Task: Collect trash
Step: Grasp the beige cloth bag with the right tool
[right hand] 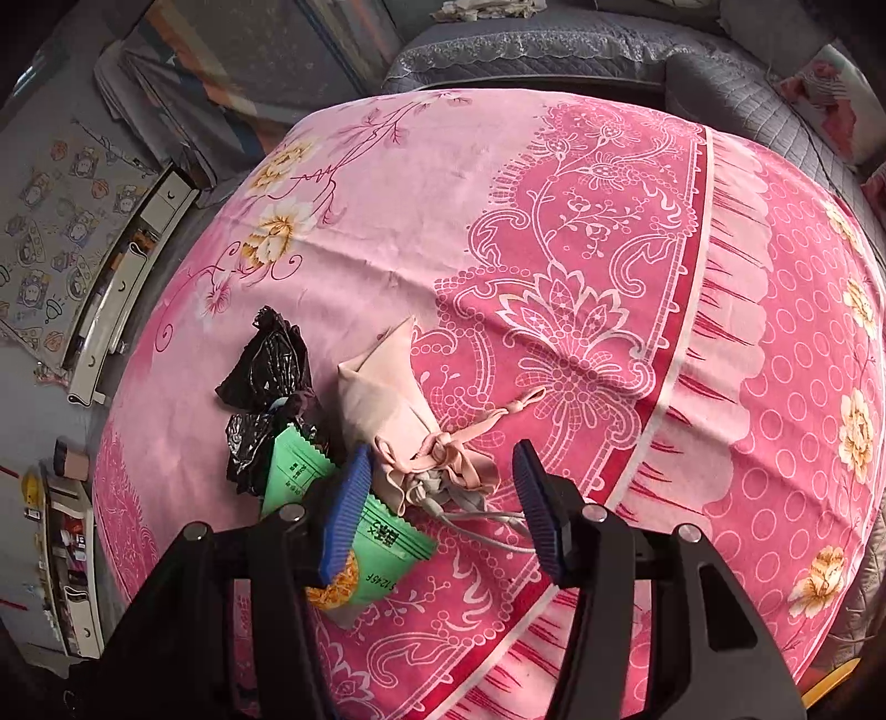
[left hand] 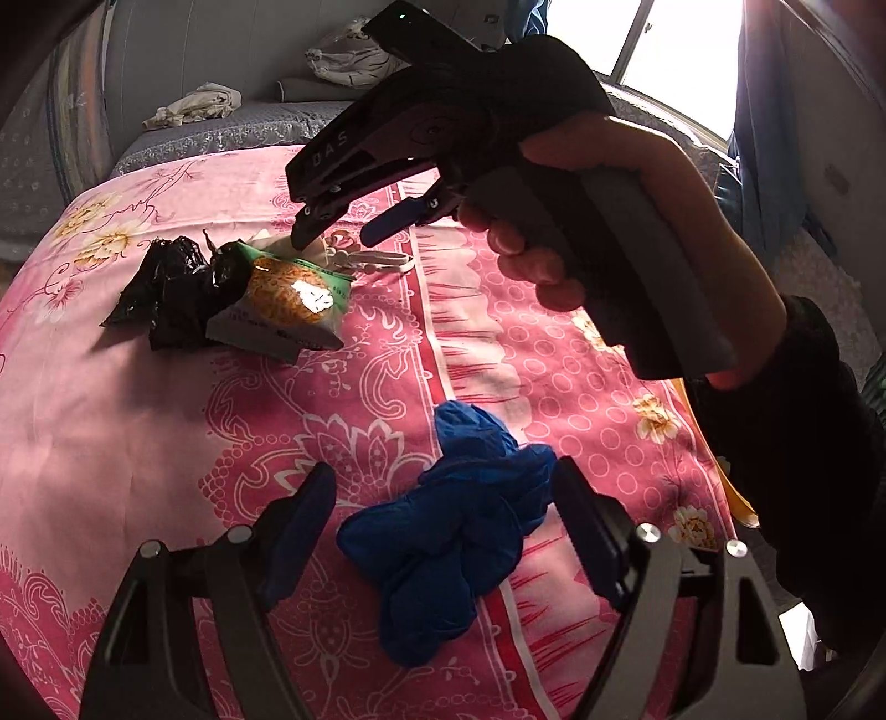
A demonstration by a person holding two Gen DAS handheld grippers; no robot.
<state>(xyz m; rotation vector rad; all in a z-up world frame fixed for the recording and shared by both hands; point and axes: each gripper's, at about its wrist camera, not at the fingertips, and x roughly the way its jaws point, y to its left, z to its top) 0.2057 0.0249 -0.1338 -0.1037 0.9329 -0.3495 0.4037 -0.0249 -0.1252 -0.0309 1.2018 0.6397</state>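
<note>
Home bedroom: floral pink bedsheet (right hand: pixel 387 221), quilted grey cushions (right hand: pixel 526 50), window (left hand: pixel 681 61).

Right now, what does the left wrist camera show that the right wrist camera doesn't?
Only the left wrist view shows the crumpled blue gloves between the open left gripper, and the hand holding the right gripper. Only the right wrist view shows the peach drawstring pouch clearly. Both show the green snack wrapper, black plastic bag and pink floral sheet.
</note>
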